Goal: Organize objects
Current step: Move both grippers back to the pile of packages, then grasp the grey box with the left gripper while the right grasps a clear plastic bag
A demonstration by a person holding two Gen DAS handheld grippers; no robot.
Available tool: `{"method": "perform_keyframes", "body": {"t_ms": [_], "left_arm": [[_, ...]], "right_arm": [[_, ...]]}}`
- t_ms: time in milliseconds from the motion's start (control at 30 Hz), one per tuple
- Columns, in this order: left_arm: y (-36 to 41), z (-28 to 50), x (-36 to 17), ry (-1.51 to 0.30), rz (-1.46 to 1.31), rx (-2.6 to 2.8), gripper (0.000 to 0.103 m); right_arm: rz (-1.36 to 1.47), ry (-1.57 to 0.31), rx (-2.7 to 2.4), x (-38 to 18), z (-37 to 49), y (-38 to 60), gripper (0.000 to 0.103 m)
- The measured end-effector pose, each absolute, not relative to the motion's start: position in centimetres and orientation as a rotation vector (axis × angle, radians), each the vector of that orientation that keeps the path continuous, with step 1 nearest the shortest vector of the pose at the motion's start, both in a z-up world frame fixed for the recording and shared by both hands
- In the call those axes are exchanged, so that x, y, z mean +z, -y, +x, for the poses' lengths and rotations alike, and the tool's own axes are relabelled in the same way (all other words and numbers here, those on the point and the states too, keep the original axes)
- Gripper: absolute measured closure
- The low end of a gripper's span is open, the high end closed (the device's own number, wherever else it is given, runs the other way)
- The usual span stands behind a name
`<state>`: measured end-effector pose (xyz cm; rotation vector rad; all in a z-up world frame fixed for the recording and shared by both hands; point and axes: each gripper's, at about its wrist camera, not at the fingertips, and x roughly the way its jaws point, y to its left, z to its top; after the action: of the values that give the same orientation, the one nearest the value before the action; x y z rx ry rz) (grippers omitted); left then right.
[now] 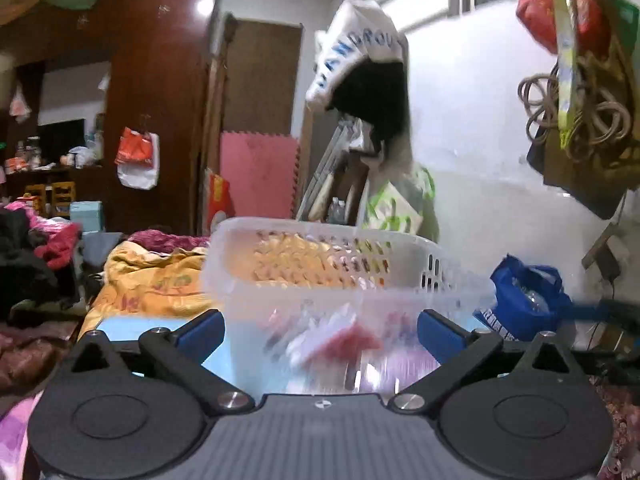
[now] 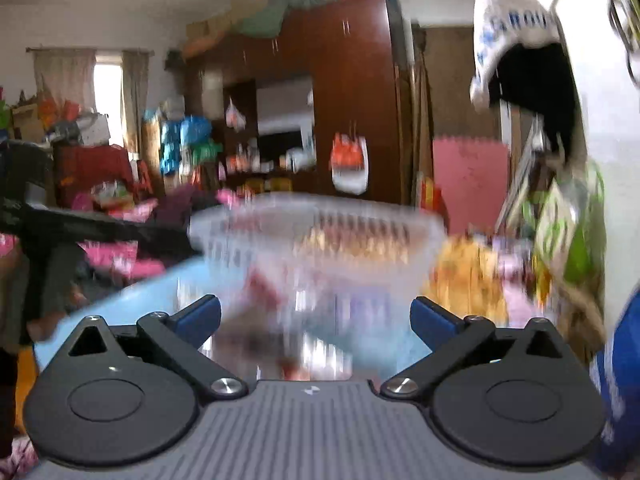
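A translucent slotted basket (image 1: 320, 264) is seen on a light blue surface (image 1: 120, 330), and everything else is placed from it. In the left wrist view, behind it and to one side, a yellow patterned blanket (image 1: 152, 280) is heaped; on the other side a blue bag (image 1: 524, 300) sits near its corner. Inside the basket, small reddish and pale items (image 1: 332, 340) are made out only as a blur.

The left gripper (image 1: 320, 332) is held with its jaws wide apart, the basket's near wall lying between them, unpressed. The right gripper (image 2: 316, 320) is likewise spread, nothing clamped.

The basket could be shoved or tipped if a finger is caught on its rim; the light plastic would likely slide. Little free room is left: clutter crowds both sides, and only the strip of blue surface in front of the basket is open.
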<state>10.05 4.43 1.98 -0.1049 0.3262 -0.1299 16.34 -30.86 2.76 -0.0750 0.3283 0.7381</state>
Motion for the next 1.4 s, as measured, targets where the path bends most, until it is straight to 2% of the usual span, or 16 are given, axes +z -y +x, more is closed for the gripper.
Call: {"method": "perform_keyframes", "body": {"t_ms": [167, 267, 333, 400, 533, 567, 600, 667, 700, 733, 767, 1133, 1200, 1400], "left_arm": [[-4.3, 3.4, -2.0, -0.319, -0.064, -0.091, 0.000], [-3.6, 2.1, -3.1, -0.316, -0.046, -0.095, 0.004], [-3.0, 2.3, -3.6, -0.337, -0.015, -0.097, 0.007], [-2.6, 2.7, -4.3, -0.360, 0.010, -0.078, 0.008], [-2.6, 3.1, -6.0, -0.392, 0.030, -0.061, 0.008], [-2.6, 3.2, -6.2, -0.397, 0.031, -0.056, 0.008], [-2.6, 3.2, -6.4, -0.399, 0.031, -0.047, 0.008], [-2.6, 3.1, -6.7, -0.397, 0.036, -0.030, 0.011], [-2.5, 3.1, -6.9, -0.400, 0.040, -0.020, 0.025], [-2.5, 3.1, -6.9, -0.409, 0.043, -0.017, 0.045], [-2.5, 3.2, -7.1, -0.425, 0.040, -0.022, 0.052], [-3.2, 1.8, -6.4, -0.347, 0.018, -0.032, 0.056], [-3.4, 1.5, -6.0, -0.330, 0.013, -0.031, 0.062], [-3.8, 1.7, -5.6, -0.309, -0.008, -0.037, 0.064]], "right_arm": [[-0.108, -0.415, 0.678, -1.6, 15.5, 31.1, 0.000], [-0.090, -0.457, 0.671, -3.4, 15.9, 31.2, 0.000], [-0.072, -0.484, 0.693, -4.0, 16.6, 31.3, 0.008], [-0.083, -0.493, 0.679, -4.1, 16.8, 31.0, 0.020], [-0.130, -0.485, 0.651, -4.3, 16.7, 30.3, 0.030], [-0.130, -0.486, 0.641, -4.5, 16.8, 30.3, 0.035], [-0.122, -0.490, 0.645, -4.6, 16.9, 30.4, 0.045], [-0.109, -0.493, 0.654, -4.7, 17.0, 30.6, 0.052], [-0.103, -0.492, 0.654, -4.7, 17.0, 30.8, 0.052], [-0.098, -0.489, 0.652, -4.7, 17.0, 30.9, 0.052], [-0.092, -0.486, 0.650, -4.7, 17.0, 31.0, 0.052], [-0.021, -0.444, 0.648, -4.4, 16.8, 32.0, 0.052], [-0.002, -0.426, 0.642, -4.3, 16.6, 32.3, 0.054], [0.030, -0.394, 0.634, -3.9, 16.2, 32.7, 0.054]]}}
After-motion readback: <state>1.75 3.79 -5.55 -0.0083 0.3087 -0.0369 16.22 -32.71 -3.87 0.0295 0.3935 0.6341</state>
